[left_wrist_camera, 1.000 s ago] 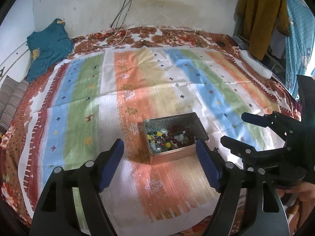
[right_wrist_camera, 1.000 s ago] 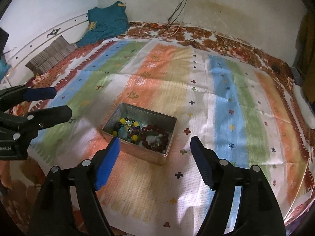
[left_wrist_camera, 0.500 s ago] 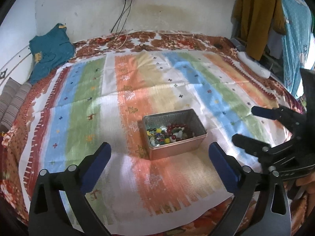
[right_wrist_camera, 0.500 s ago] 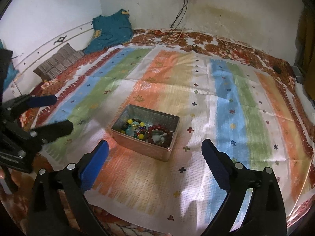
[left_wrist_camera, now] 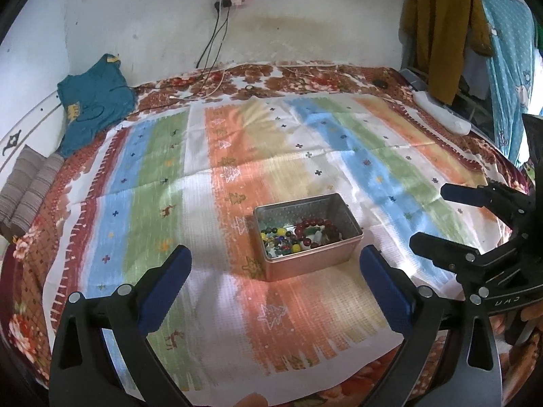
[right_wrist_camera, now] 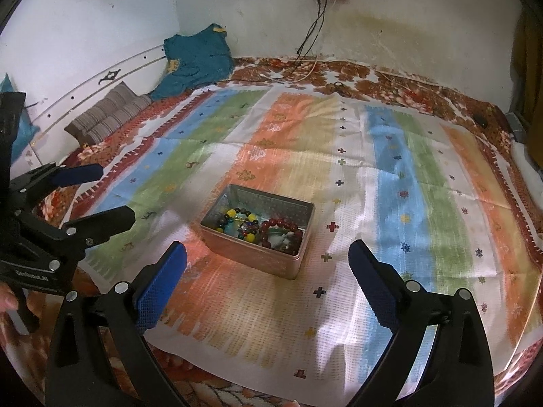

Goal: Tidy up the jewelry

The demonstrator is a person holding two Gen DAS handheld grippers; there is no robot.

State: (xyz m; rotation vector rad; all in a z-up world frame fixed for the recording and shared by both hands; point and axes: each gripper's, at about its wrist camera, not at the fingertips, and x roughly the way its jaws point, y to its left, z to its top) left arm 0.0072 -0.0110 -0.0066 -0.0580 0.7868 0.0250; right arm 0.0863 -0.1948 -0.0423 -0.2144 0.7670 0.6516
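Both claws have pulled back from the tin [left_wrist_camera: 307, 237] and spread wider — the left claw [left_wrist_camera: 275, 283] and right claw [right_wrist_camera: 267, 279] are empty. The beads [right_wrist_camera: 261, 229] lie inside, just ahead of them; whether sorting is finishing or starting, I can't tell.

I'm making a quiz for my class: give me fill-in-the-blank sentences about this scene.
1. The bracelets lie inside a metal ____.
2. The tin sits on a striped ____.
3. Both the left gripper and right gripper are ____.
4. The red bracelet is made of ____.

Missing: tin; cloth; open; beads
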